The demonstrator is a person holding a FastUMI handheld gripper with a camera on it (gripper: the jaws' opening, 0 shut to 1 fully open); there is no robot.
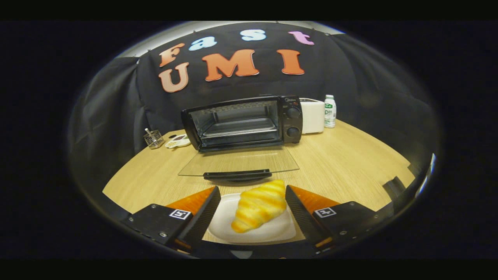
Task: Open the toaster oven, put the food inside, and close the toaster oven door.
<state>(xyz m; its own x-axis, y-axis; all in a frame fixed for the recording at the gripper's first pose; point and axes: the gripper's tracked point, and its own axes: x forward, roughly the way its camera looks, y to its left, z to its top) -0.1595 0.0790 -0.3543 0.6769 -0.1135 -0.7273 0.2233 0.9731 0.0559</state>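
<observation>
A black toaster oven (243, 122) stands on the wooden table (342, 167) beyond the fingers. Its glass door (239, 163) is swung down flat, the black handle nearest me, and the rack inside shows bare. A golden croissant (258, 206) lies on a white plate (253, 231) just in front of the door's handle. My gripper (253, 196) is open, one finger on each side of the croissant, with gaps between the pads and the pastry. The left finger (204, 208) and right finger (299, 208) hang over the plate's edges.
A white appliance (312, 115) and a small bottle (330, 111) stand right of the oven. Left of it sit a wire holder (153, 139) and a small white dish (177, 141). A dark object (395, 186) is at the table's right edge.
</observation>
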